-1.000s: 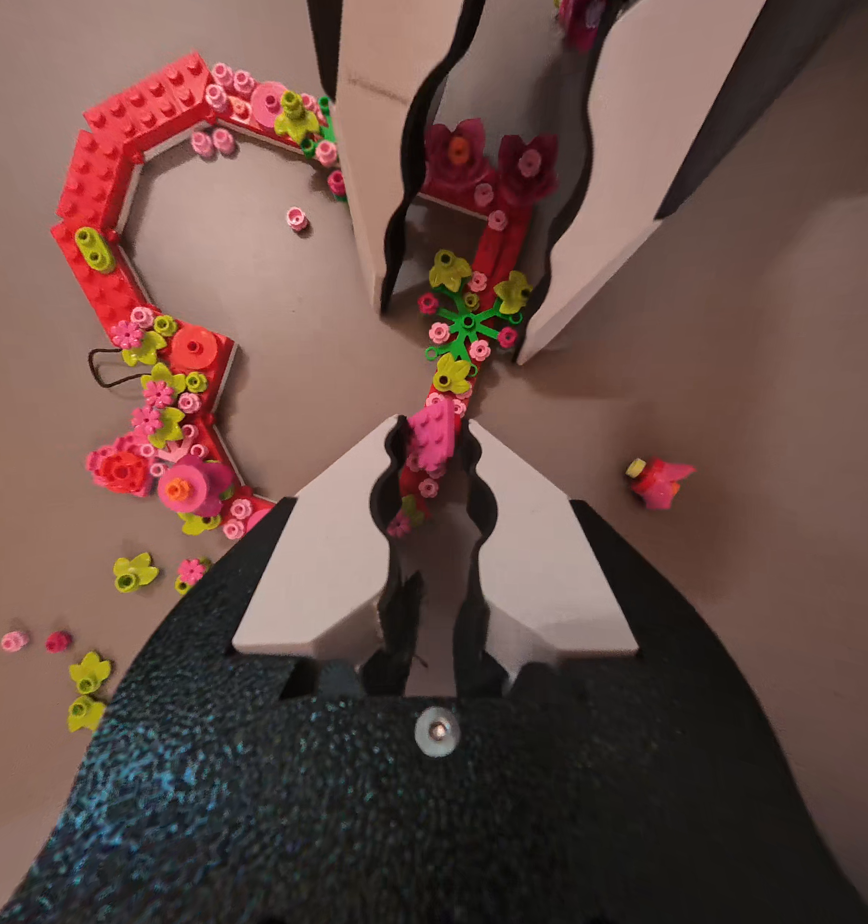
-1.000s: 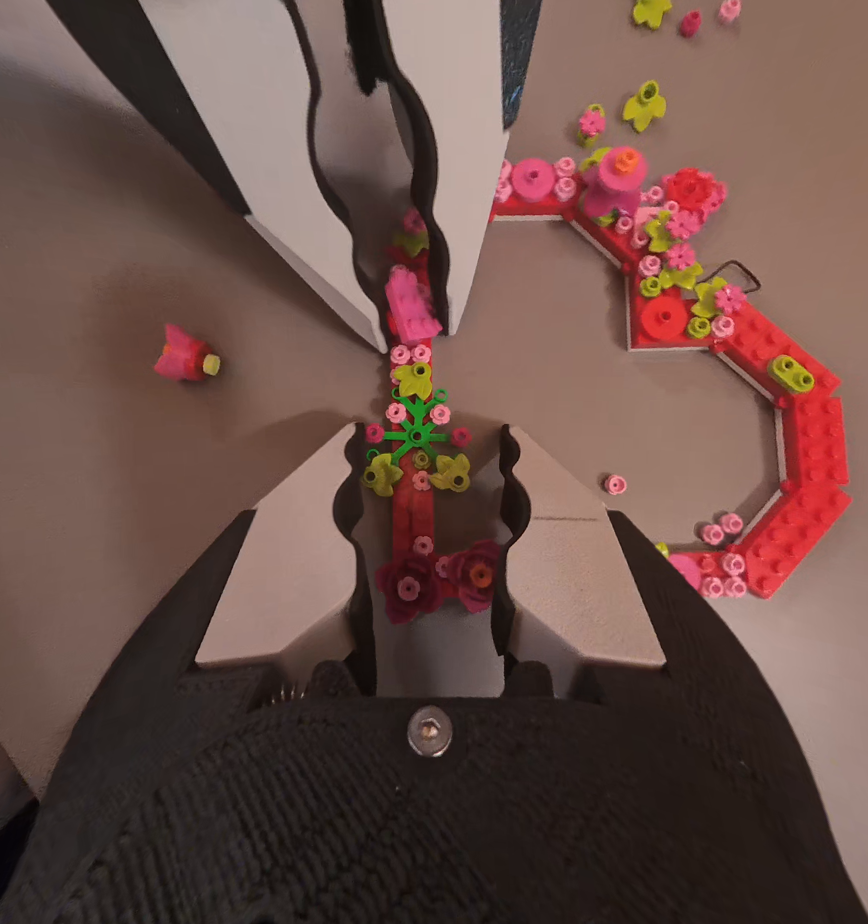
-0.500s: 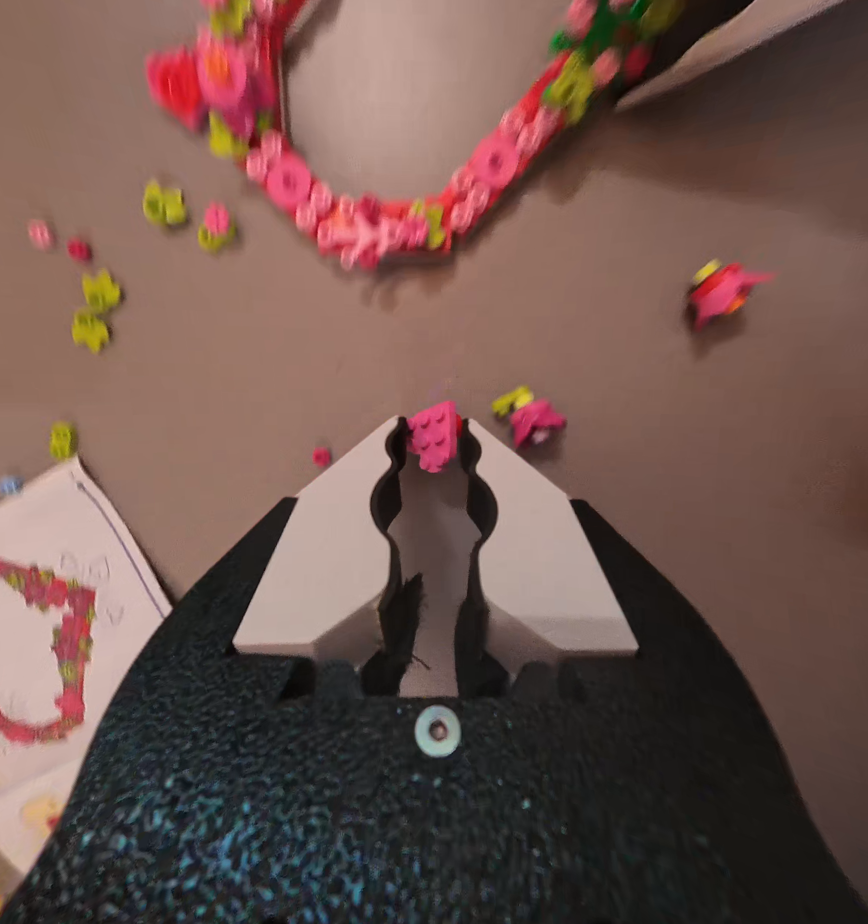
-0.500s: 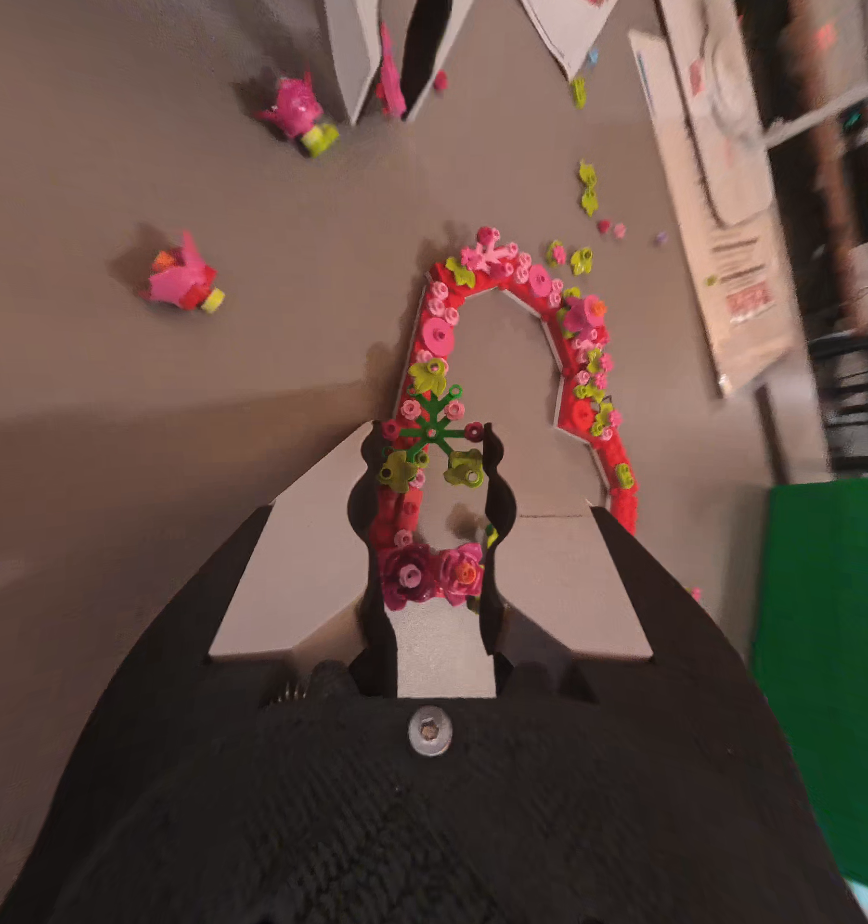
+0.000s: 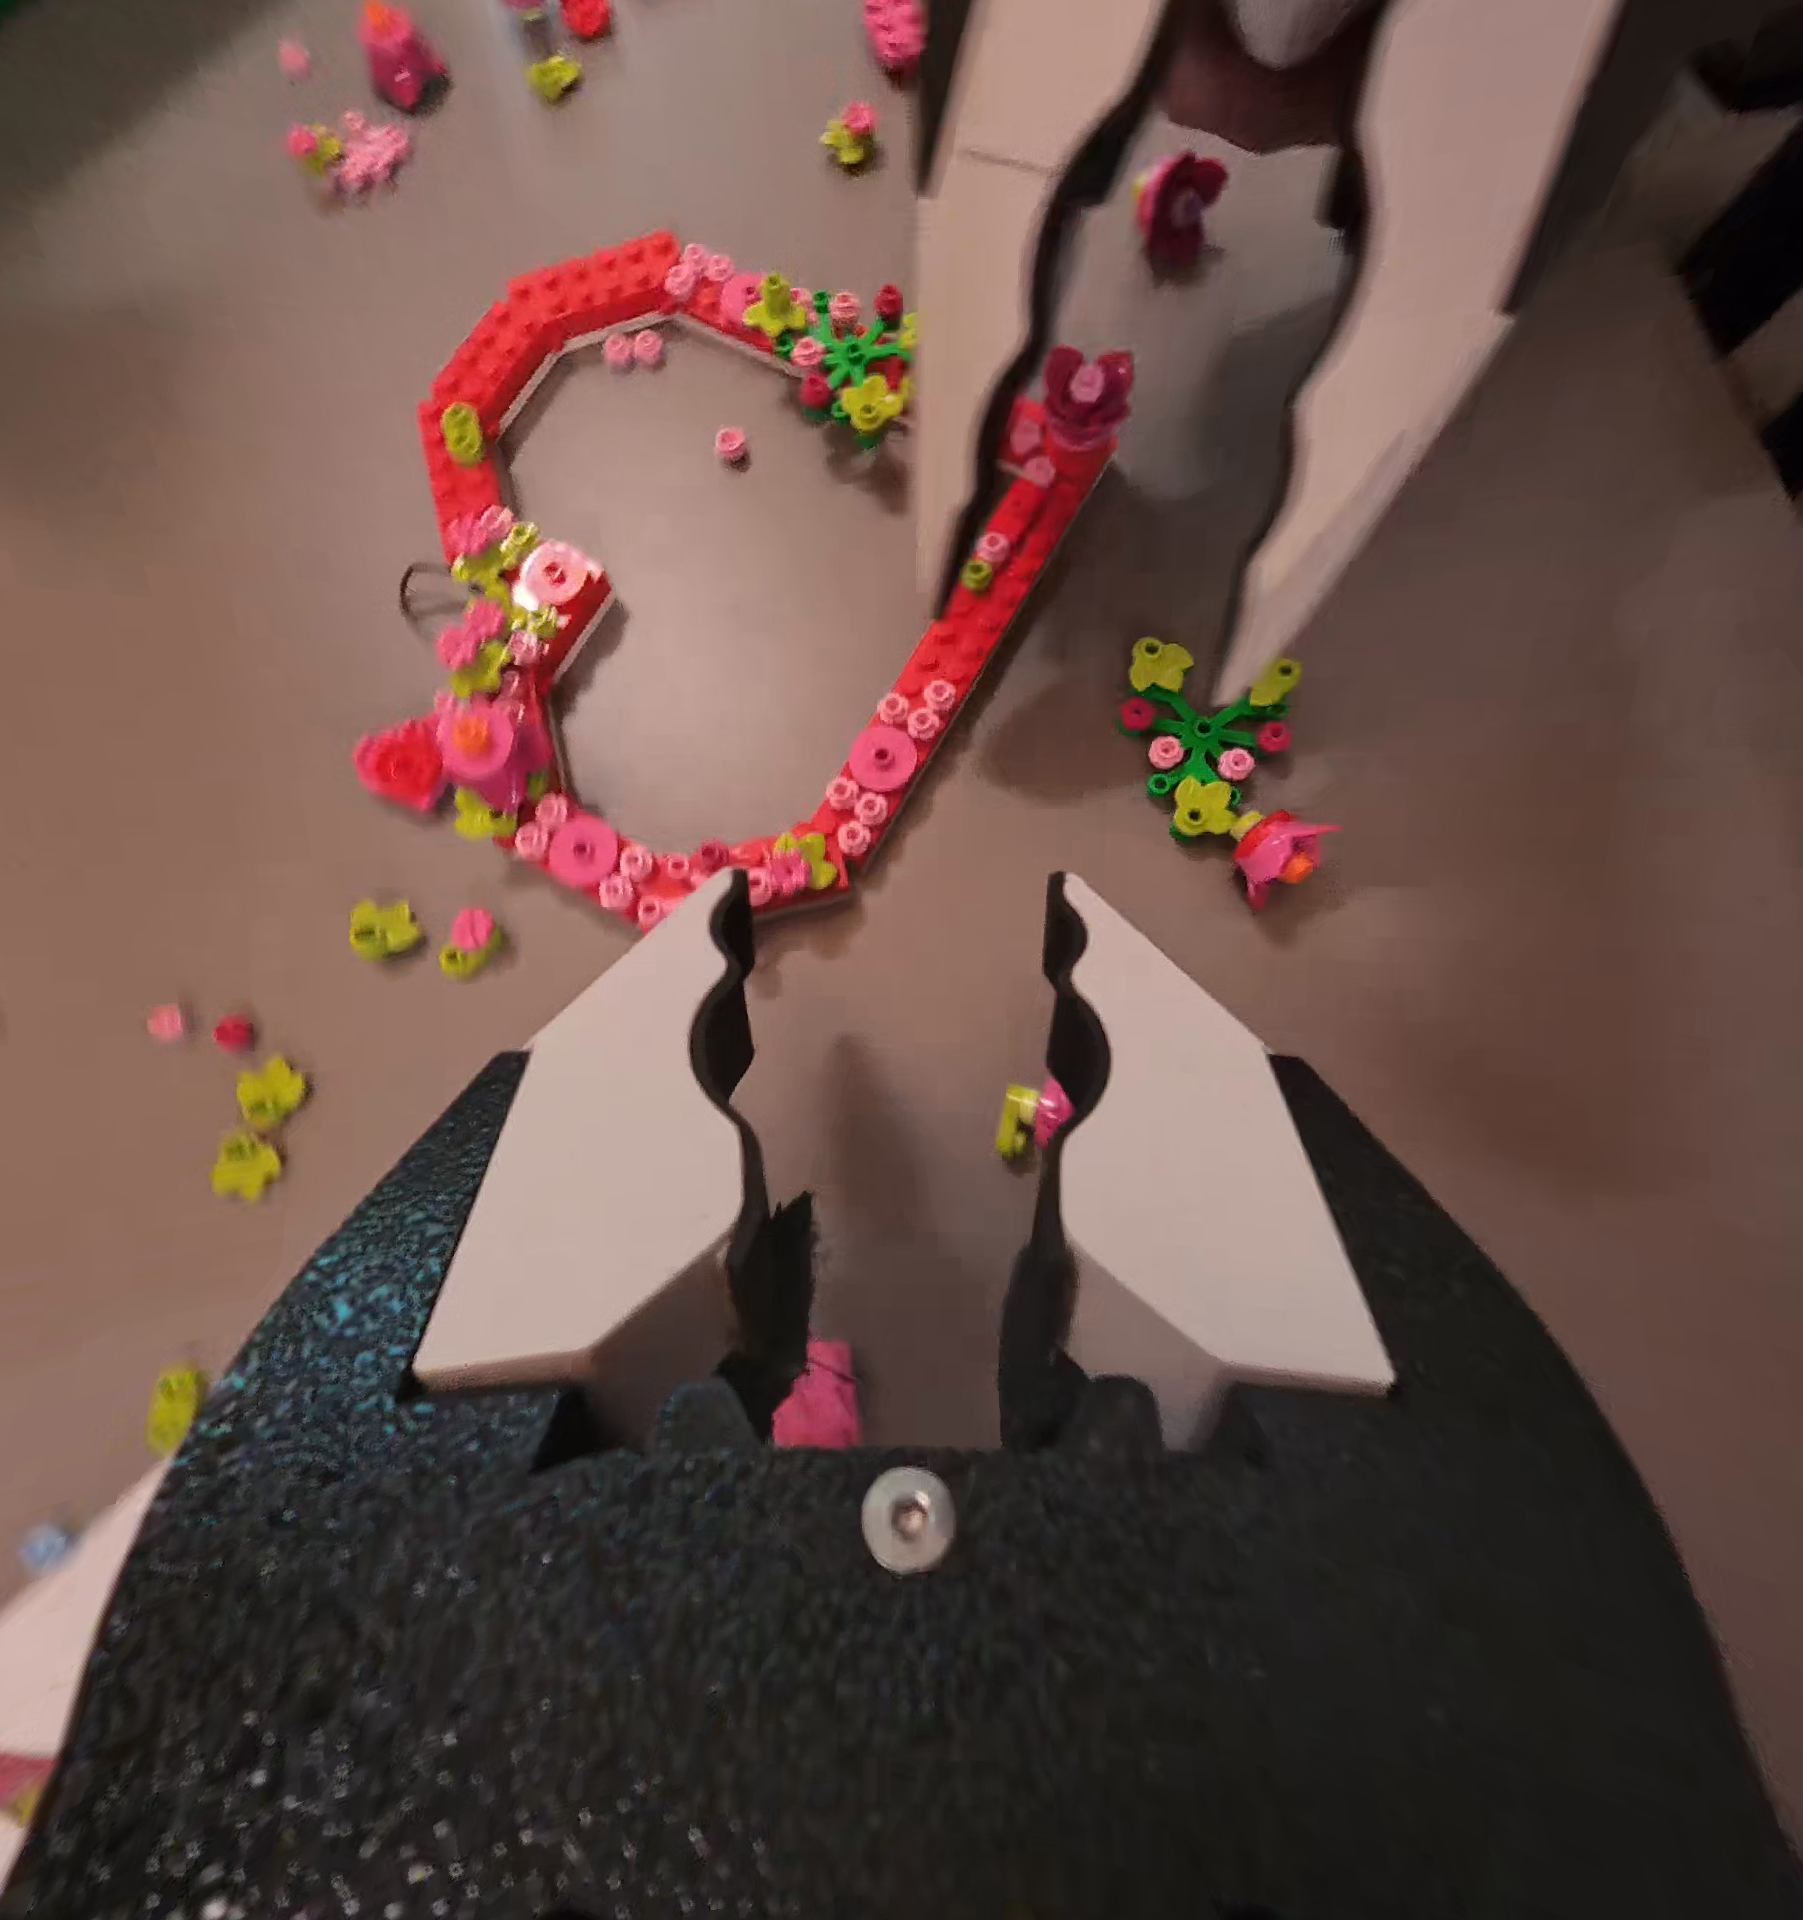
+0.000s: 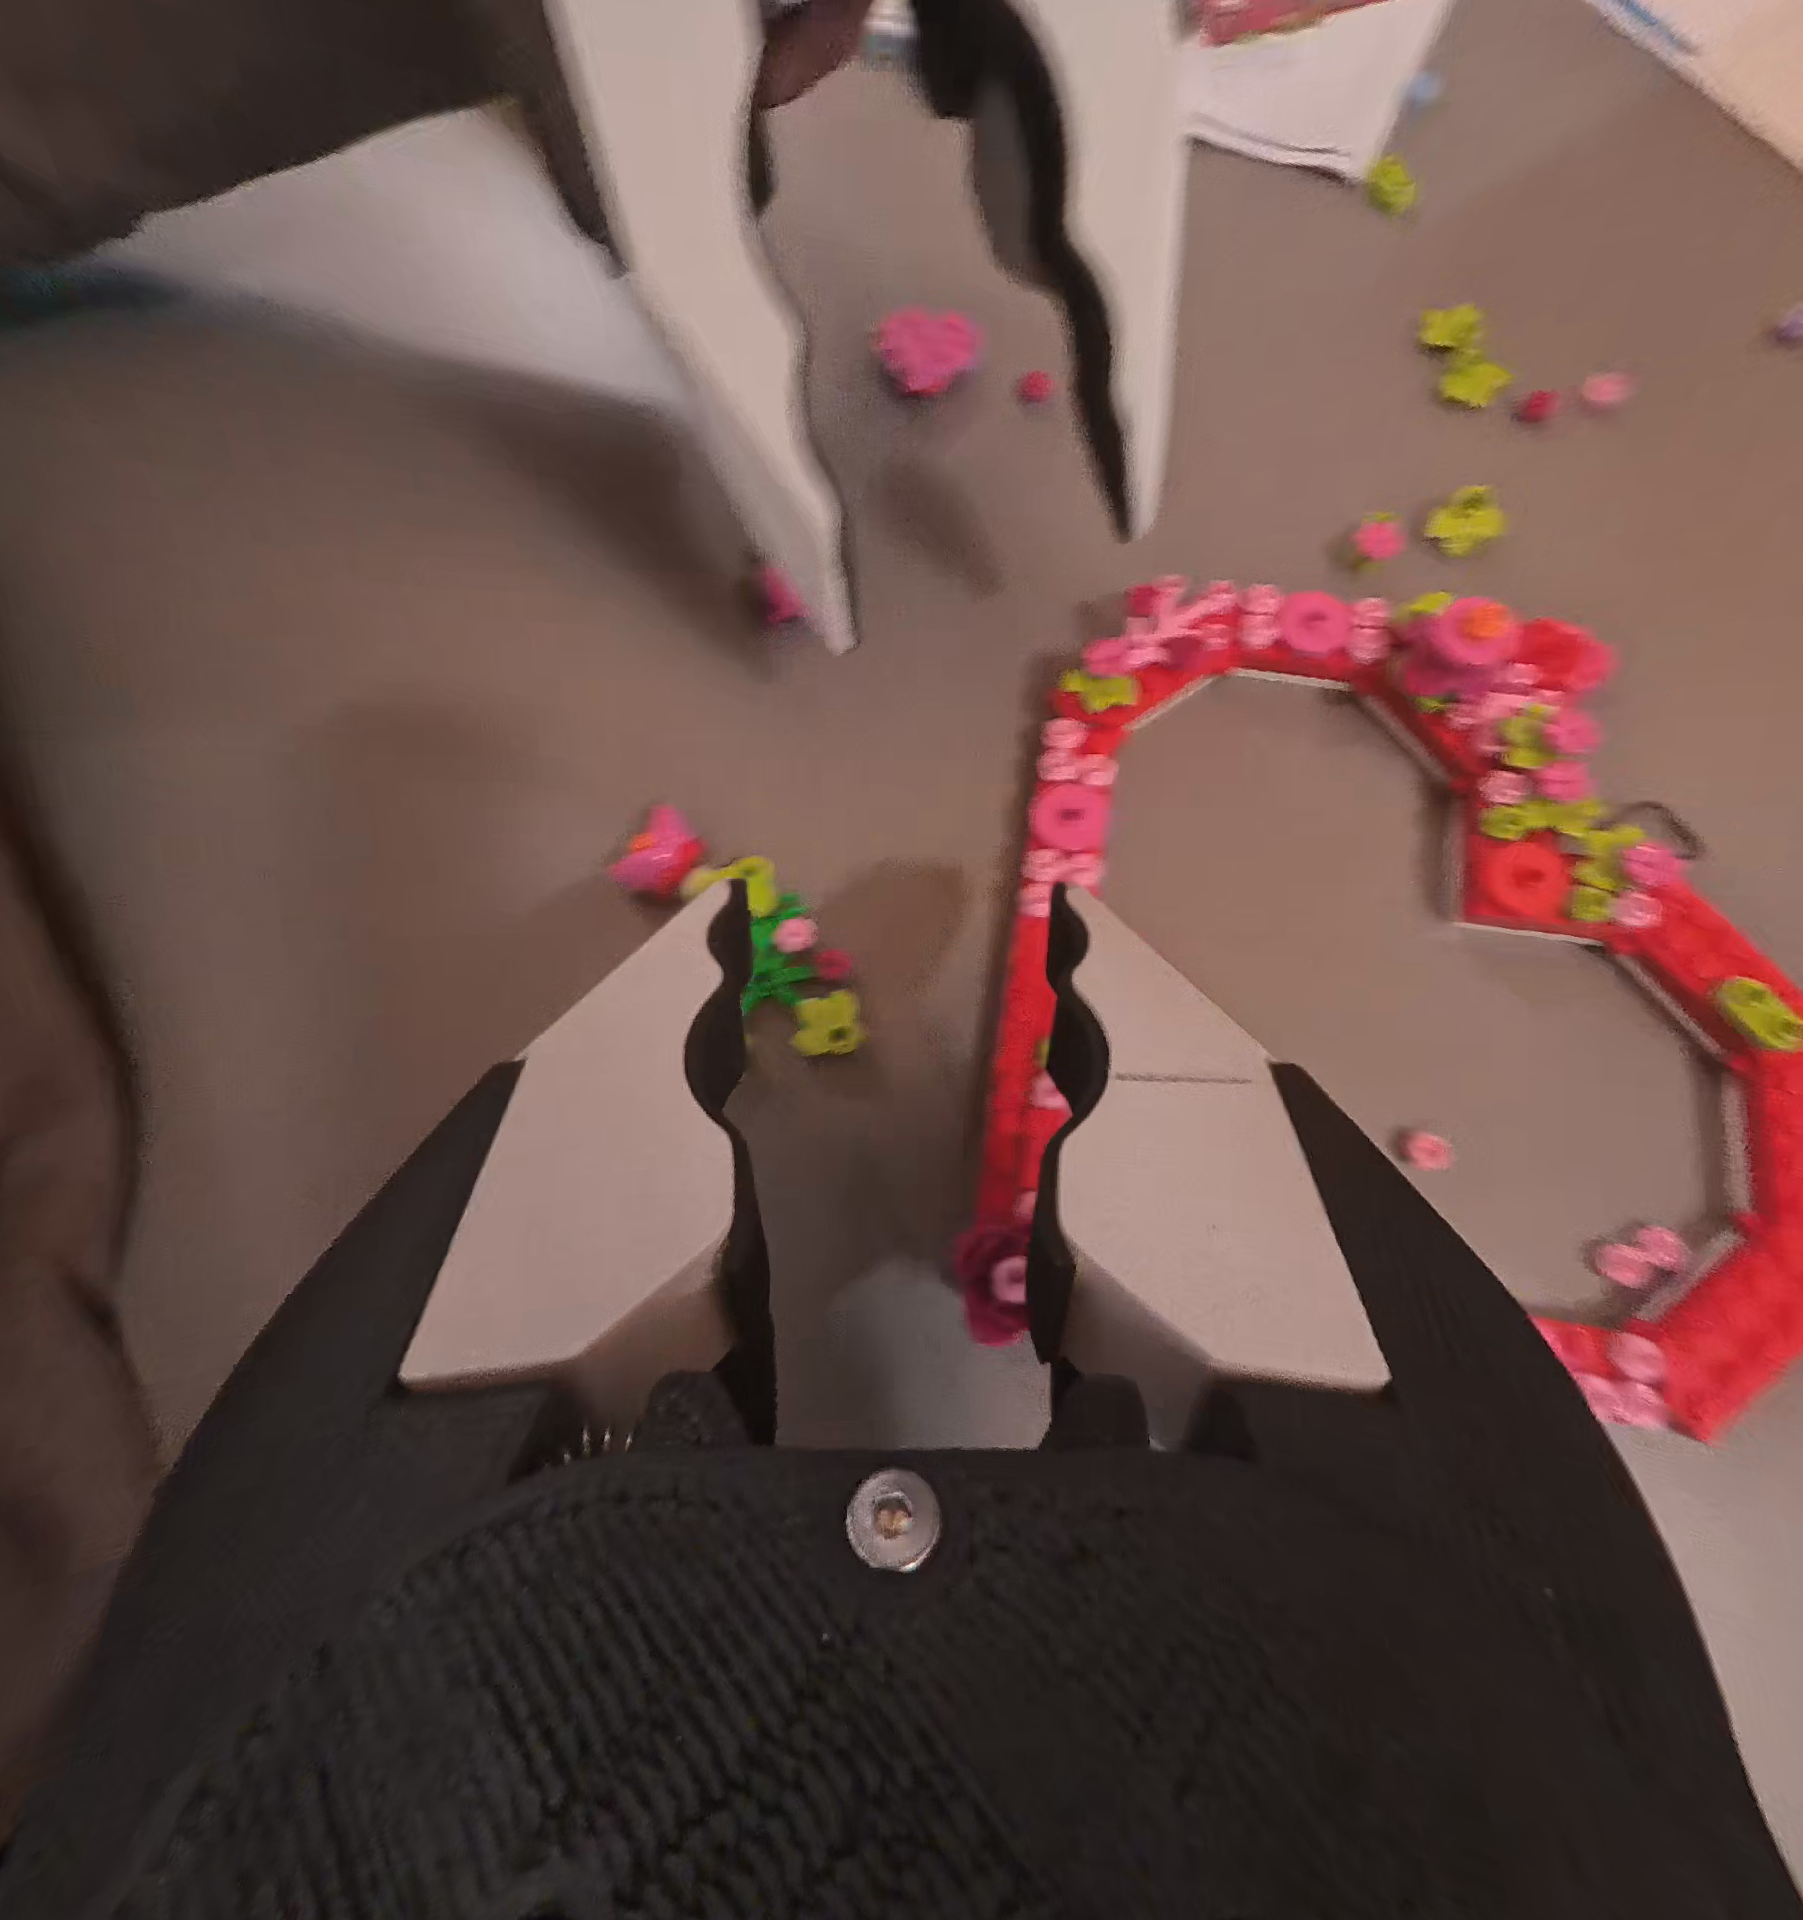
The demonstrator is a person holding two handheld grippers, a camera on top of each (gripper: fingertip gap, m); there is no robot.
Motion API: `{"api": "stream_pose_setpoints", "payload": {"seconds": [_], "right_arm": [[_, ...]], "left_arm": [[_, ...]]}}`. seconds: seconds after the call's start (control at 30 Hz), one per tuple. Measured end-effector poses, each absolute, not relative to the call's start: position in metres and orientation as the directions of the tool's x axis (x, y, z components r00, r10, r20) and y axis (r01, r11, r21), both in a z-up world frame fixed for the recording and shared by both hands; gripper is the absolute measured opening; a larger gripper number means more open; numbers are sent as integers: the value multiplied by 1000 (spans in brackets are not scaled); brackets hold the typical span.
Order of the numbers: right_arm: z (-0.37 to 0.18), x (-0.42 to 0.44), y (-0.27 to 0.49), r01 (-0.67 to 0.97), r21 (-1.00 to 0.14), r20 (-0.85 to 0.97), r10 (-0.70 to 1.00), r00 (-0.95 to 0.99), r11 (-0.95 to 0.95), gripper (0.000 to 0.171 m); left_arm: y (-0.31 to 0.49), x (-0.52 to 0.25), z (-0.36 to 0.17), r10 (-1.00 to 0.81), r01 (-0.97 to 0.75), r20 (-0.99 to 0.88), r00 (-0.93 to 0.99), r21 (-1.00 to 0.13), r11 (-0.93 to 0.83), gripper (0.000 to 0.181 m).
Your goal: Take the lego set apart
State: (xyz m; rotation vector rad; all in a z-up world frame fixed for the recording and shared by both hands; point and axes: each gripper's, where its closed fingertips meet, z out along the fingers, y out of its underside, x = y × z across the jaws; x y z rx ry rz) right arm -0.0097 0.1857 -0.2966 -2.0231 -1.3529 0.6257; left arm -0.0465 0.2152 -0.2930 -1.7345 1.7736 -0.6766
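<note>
The red heart-shaped lego frame [image 5: 471,416] lies on the brown table, studded with pink and lime flowers; it also shows in the right wrist view [image 6: 1801,1174]. A green sprig piece [image 5: 1201,736] lies loose beside it, next to a pink flower [image 5: 1281,847]. My left gripper [image 5: 897,894] is open and empty just short of the frame's lower edge; a pink brick [image 5: 814,1392] lies under it. My right gripper [image 6: 897,904] is open and empty, its right finger over the frame's straight arm [image 6: 1016,1039], with the sprig [image 6: 793,966] by its left finger.
Loose lime leaves [image 5: 383,928] and small pink studs [image 5: 164,1023] are scattered left of the frame. A dark magenta flower [image 5: 1177,203] lies loose between the right gripper's fingers. White printed sheets [image 6: 1292,94] lie at the table's side.
Both grippers have opened. The left one let go of the pink brick it pulled off. The right one let go of the frame arm; the green sprig now lies loose on the table.
</note>
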Motion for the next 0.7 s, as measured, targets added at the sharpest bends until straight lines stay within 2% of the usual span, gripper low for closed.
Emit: {"api": "stream_pose_setpoints", "payload": {"seconds": [0.03,0.2,0.4,0.57,0.7], "right_arm": [[-300,-9,196,642,-705,-33,918,394,-301,53],[-325,-15,219,681,-626,-30,885,465,-379,48],[-327,-18,215,737,-593,2,915,403,-324,35],[-327,-11,208,753,-598,-5,940,340,-275,16],[-327,-10,206,743,-622,10,947,322,-246,16]], "left_arm": [[216,-42,-295,-996,-726,-67,-58,-682,88,53],[221,-36,-308,-951,-776,-101,-294,-555,299,53],[225,-43,-322,-899,-824,-60,-433,-377,422,50],[226,-38,-324,-871,-812,-85,-484,-328,483,31],[227,-37,-328,-854,-804,-104,-510,-295,516,21]]}}
